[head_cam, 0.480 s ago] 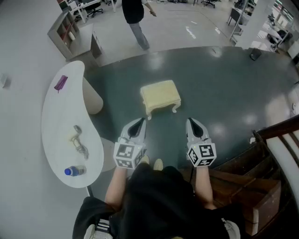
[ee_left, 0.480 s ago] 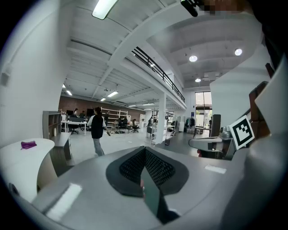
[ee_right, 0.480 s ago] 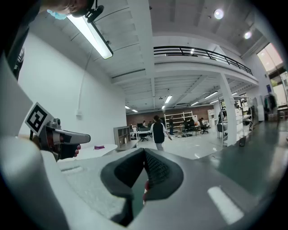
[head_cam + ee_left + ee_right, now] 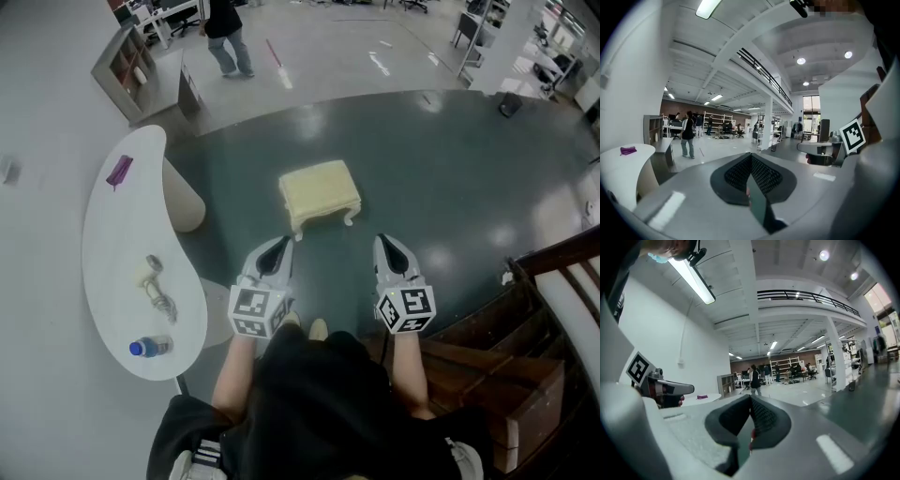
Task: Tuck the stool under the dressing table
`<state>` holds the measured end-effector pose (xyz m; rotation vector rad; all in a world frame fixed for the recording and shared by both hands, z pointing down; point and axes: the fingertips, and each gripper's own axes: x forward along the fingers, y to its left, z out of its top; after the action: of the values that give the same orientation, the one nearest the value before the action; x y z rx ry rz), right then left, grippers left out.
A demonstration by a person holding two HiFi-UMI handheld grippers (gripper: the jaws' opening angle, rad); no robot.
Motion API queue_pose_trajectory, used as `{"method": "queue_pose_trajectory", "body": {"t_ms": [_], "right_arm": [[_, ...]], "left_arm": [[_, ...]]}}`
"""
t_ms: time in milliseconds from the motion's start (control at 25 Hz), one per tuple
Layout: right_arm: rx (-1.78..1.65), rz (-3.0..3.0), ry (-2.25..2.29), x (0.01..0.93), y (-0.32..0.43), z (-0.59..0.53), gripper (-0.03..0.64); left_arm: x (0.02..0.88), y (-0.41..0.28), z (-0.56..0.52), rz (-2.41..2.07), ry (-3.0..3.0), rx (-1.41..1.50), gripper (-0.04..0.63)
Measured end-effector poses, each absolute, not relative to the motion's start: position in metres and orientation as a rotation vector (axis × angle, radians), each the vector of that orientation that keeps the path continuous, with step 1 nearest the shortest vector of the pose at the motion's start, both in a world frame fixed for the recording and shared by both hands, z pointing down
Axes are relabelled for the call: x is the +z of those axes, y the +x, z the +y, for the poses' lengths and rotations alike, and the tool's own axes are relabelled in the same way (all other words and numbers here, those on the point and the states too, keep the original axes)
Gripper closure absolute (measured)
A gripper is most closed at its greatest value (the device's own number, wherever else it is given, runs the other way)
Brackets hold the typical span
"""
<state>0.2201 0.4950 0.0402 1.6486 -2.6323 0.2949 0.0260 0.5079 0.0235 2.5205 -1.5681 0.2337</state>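
The cream padded stool (image 4: 320, 192) stands on the dark green floor, out in the open to the right of the white curved dressing table (image 4: 112, 246). Both grippers hover side by side just short of the stool, touching nothing. My left gripper (image 4: 283, 243) is shut and empty, its tip near the stool's front left leg. My right gripper (image 4: 382, 243) is shut too, off the stool's front right corner. The left gripper view shows the shut left gripper (image 4: 751, 157) and the table's edge (image 4: 618, 164); the right gripper view shows the shut right gripper (image 4: 750, 399). The stool is hidden in both.
On the table lie a purple item (image 4: 120, 170), small trinkets (image 4: 156, 281) and a blue-capped bottle (image 4: 150, 345). Dark wooden furniture (image 4: 544, 300) stands at the right. A shelf unit (image 4: 127, 61) and a walking person (image 4: 225, 37) are at the back.
The person at the back has walked to the left. Both grippers and the stool have stayed where they were.
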Motion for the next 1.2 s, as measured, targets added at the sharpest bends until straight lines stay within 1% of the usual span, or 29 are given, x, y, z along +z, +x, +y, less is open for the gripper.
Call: {"method": "queue_pose_trajectory", "body": {"t_ms": [280, 520, 720, 1200], "right_arm": [[0.310, -2.581, 1.671, 0.050, 0.225, 0.485, 0.614], [0.345, -2.558, 1.684, 0.064, 0.222, 0.455, 0.613], [0.355, -2.523, 1.706, 0.072, 0.221, 0.405, 0.612], [0.376, -2.449, 1.760, 0.067, 0.203, 0.244, 0.612]], "left_arm": [[0.025, 0.027, 0.500, -1.568, 2.528, 0.247, 0.589], [0.040, 0.021, 0.466, -1.542, 2.512, 0.275, 0.589], [0.051, 0.017, 0.407, -1.498, 2.511, 0.278, 0.589], [0.051, 0.000, 0.232, -1.413, 2.524, 0.282, 0.589]]}}
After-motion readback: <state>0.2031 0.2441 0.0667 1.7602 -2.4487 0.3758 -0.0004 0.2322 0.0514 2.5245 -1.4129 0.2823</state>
